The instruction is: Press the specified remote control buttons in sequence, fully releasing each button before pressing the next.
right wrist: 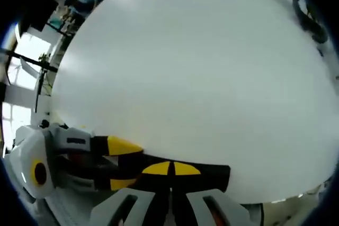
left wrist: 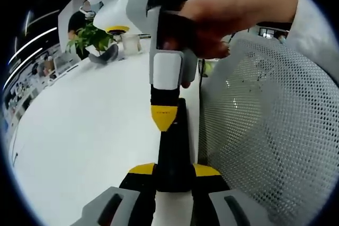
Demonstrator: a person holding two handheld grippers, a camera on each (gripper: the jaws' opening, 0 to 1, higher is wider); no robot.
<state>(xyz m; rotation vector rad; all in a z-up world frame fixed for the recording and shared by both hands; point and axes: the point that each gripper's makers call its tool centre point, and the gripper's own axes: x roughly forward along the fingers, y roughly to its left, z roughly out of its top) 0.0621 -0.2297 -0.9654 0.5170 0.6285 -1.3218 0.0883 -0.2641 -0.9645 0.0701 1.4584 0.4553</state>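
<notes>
Left tongs (left wrist: 174, 175) clamp the remote (left wrist: 174, 152); right tongs (right wrist: 170, 169), closed, press at twelve o'clock. Off-centre pressure could twist it off the counter (right wrist: 201, 78).

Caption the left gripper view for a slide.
Left gripper clamps the black remote at the white table edge while the right gripper presses its shut fingers onto it.

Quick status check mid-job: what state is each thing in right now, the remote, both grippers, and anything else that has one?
Remote control: black, lying on the white table, clamped at one end.
Left gripper: shut on the remote control.
Right gripper: shut, yellow tips pressed down on the remote control.
Hand: gripping the right gripper from above.
Mesh chair: beside the table edge, unoccupied.
Potted plant: upright at the far side of the table.
</notes>
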